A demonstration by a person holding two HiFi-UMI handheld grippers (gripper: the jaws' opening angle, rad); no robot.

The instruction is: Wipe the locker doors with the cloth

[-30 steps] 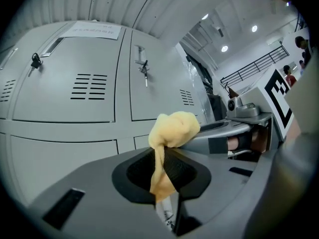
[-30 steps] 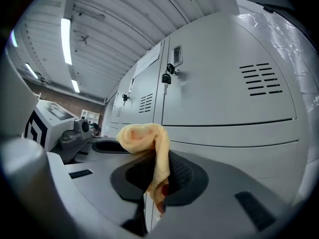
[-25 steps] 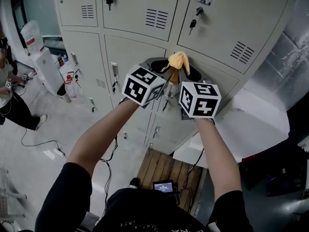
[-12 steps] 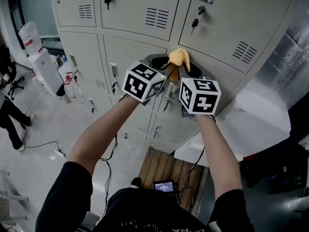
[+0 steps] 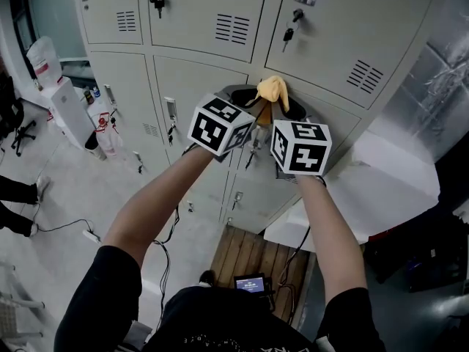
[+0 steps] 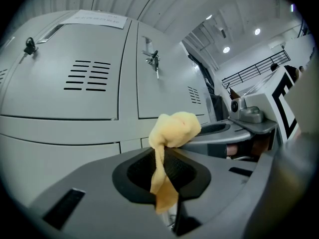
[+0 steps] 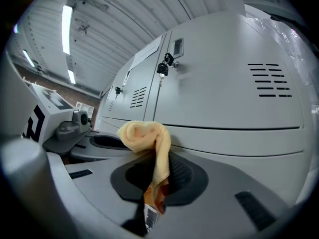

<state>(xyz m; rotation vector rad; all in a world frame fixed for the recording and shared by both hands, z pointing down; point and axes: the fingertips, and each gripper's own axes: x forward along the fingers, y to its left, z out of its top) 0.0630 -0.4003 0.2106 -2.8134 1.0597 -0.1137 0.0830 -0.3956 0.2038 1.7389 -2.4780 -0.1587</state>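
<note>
- Starting at the left, we see grey locker doors (image 5: pixel 192 79) filling the top of the head view, with a key (image 5: pixel 157 1) hanging in one upper lock. These doors are what we have to wipe, so both our arms reach up toward them.
- Our left hand-held gripper (image 6: pixel 167 158) is raised to the seam between an upper and a lower door. Its own view shows the jaws drawn nearly together, pinching a hanging tail of the cloth (image 5: pixel 272 91), and the bunched end pokes out past the tips.
- The cloth is yellow and wadded. It sits between the two sets of tips, near the middle of the bank of doors. We judge it is carried out front so that the soft wad, not the hard jaws, meets the metal. We cannot tell whether it presses on the door or hangs just off it.
- Our right hand-held gripper (image 7: pixel 158 166) is just beside the left one, angled inward to the same wad. Its jaws are narrow too, clamped on another tail of the cloth. A darker orange bit shows low in that pinch, and we cannot tell what it is.
- We judge that two holds on one cloth give a steadier push and stop the wad slipping during a stroke.
- Further right is a door with vent slots (image 5: pixel 366 78), well apart from the cloth. Nothing shows how much of any door has been wiped.
</note>
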